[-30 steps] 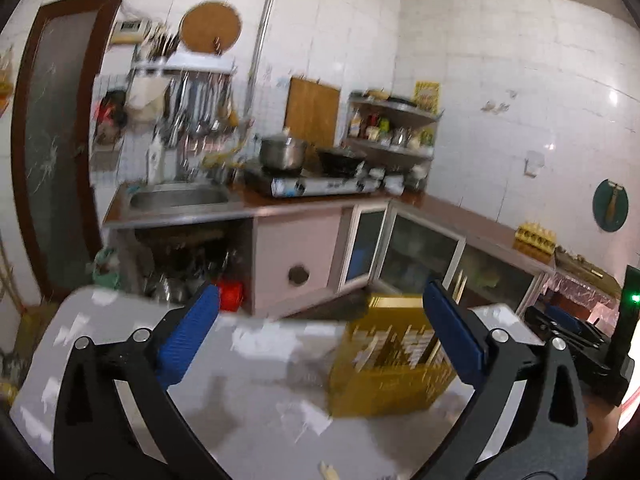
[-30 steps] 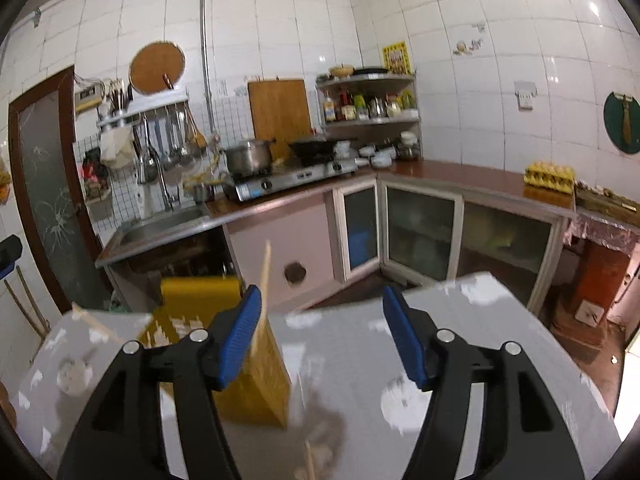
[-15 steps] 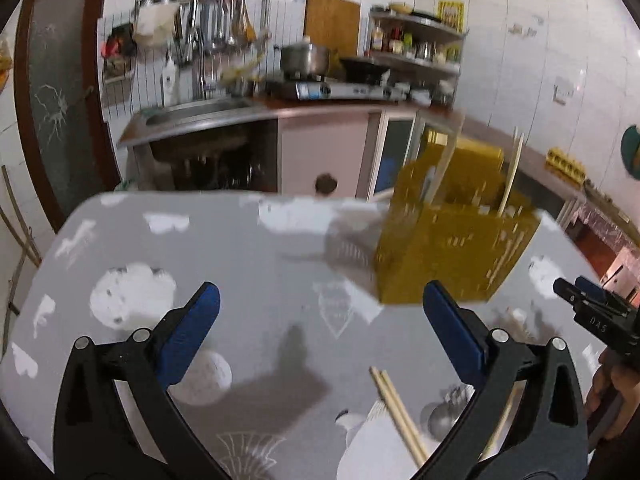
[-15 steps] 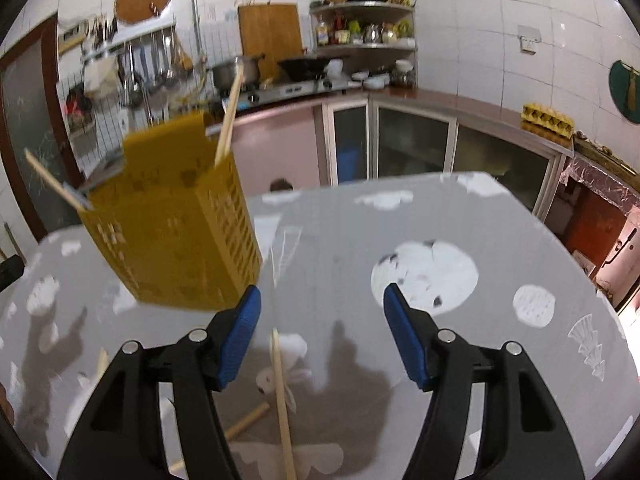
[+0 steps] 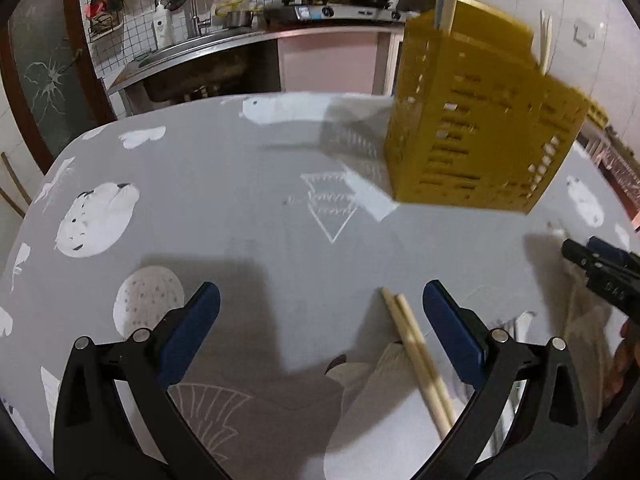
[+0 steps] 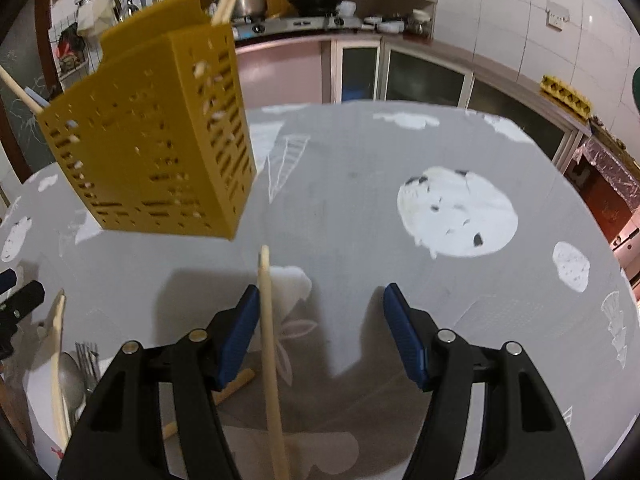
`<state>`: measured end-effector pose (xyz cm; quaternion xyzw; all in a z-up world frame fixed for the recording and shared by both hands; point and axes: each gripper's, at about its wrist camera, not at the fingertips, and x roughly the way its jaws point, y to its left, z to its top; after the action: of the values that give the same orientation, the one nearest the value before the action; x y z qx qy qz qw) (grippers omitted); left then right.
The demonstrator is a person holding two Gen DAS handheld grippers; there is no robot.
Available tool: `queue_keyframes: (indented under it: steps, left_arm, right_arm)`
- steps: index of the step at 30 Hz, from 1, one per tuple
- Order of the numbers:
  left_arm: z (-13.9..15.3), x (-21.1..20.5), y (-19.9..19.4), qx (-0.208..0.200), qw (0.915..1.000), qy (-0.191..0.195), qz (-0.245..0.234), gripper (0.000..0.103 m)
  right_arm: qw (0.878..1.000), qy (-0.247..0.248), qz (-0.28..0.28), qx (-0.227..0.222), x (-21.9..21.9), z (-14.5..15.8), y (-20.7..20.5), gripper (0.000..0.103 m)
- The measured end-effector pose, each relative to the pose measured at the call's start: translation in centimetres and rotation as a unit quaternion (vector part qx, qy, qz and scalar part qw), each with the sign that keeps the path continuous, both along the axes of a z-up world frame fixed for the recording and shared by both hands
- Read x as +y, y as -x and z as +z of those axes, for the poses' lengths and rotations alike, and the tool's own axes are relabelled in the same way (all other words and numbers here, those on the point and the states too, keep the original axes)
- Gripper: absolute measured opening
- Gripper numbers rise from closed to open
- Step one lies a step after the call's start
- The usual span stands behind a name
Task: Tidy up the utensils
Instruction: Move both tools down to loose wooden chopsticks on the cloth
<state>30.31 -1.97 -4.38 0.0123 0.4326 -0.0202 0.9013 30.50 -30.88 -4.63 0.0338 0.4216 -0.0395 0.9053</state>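
Grey tablecloth (image 5: 248, 184): yellow caddy (image 5: 476, 120), loose chopsticks (image 5: 416, 360); left gripper (image 5: 320, 336) and right gripper (image 6: 316, 332) both open, empty.

Left gripper (image 5: 320, 324) and right gripper (image 6: 318, 326): jaws apart, empty.

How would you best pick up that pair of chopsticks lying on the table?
Probably from above, mid-shaft. The pair of chopsticks lies flat, side by side, running lengthwise between the open left gripper fingers, so turn the gripper to pinch across both thin shafts.
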Motion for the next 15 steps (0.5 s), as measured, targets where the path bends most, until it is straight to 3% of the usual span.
queue_keyframes:
  steps: [10, 15]
  left_arm:
    - [-1.3, -0.1, 0.3, 0.027, 0.9996, -0.004, 0.007, 0.097]
    - [-1.1, 0.0, 0.5, 0.028, 0.9996, 0.005, 0.006, 0.092]
  right_arm:
    - [1.000, 0.006, -0.002, 0.004, 0.1, -0.1, 0.2, 0.063]
    - [1.000, 0.006, -0.002, 0.004, 0.1, 0.0, 0.5, 0.062]
